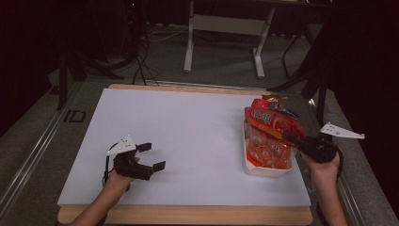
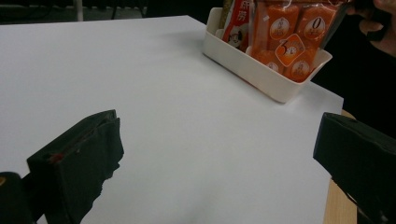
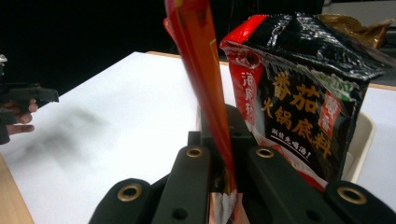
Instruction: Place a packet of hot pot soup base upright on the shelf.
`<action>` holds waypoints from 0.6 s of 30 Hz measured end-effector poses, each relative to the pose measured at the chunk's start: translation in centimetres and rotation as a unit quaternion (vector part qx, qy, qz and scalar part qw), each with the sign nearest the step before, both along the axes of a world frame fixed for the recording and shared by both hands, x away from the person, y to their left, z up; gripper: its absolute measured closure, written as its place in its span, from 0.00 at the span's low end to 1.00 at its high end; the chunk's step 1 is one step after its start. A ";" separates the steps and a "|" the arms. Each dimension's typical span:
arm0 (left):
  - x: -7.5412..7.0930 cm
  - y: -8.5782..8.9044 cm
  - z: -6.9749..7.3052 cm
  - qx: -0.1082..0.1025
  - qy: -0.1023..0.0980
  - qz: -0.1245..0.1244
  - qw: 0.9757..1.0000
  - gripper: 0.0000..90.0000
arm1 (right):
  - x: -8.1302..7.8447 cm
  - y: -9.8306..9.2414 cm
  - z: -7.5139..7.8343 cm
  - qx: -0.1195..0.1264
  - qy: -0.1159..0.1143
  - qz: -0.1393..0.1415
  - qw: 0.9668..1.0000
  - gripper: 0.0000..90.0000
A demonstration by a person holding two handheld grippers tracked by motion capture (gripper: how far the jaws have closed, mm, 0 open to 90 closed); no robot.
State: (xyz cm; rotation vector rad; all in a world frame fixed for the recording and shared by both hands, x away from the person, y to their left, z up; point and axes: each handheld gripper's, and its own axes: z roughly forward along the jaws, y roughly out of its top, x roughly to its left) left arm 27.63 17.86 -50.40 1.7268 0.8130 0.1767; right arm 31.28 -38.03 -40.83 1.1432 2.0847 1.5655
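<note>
A white bin stands at the right of the white table, packed with snack bags. My right gripper is shut on the edge of an orange packet standing in the bin; in the right gripper view the thin orange packet runs up from between the jaws. Behind it stands a black and red pouch. My left gripper hovers open over the table's front left, nothing between its jaws. In the left gripper view the bin and orange packet lie far ahead.
The white table top lies on a wooden board whose edge shows at the front. A white desk frame stands on the floor beyond the table. Black cables run across the floor at the back left.
</note>
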 end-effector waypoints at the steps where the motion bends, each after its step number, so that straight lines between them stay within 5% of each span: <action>1: 0.0 0.0 0.0 0.001 0.000 0.000 1.000 0.01 | -0.1 0.0 0.0 -0.001 0.000 0.001 1.000 1.00; 9: 0.0 -0.1 -0.1 0.001 0.002 -0.002 1.000 0.01 | 0.1 0.0 0.4 -0.007 0.005 -0.010 1.000 0.98; 18: -0.1 -0.2 -0.1 0.001 0.001 -0.002 1.000 0.01 | -0.2 1.0 3.3 0.003 -0.017 -0.020 1.000 0.73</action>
